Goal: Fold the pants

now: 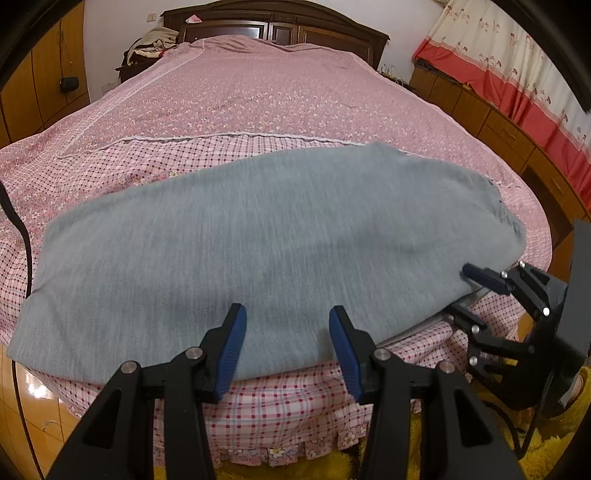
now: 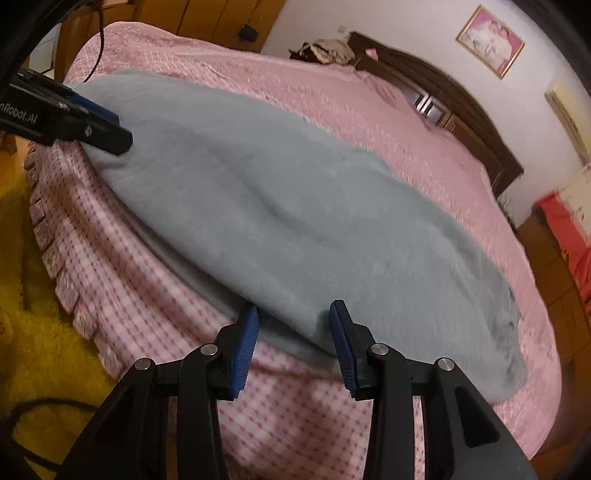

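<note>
Where gripper (image 1: 286,339) hovers, pants (image 1: 258,240) just beyond

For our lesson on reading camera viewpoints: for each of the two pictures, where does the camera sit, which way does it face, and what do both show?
Left wrist view: sits on the left gripper, looking forward and down over the bed's near edge at the grey pants, towards the headboard; the right gripper shows at right.
Right wrist view: sits on the right gripper, looking down, tilted, along the pants; the left gripper shows at upper left.
Shared: the pants, the pink bedspread, the headboard, both grippers.
</note>
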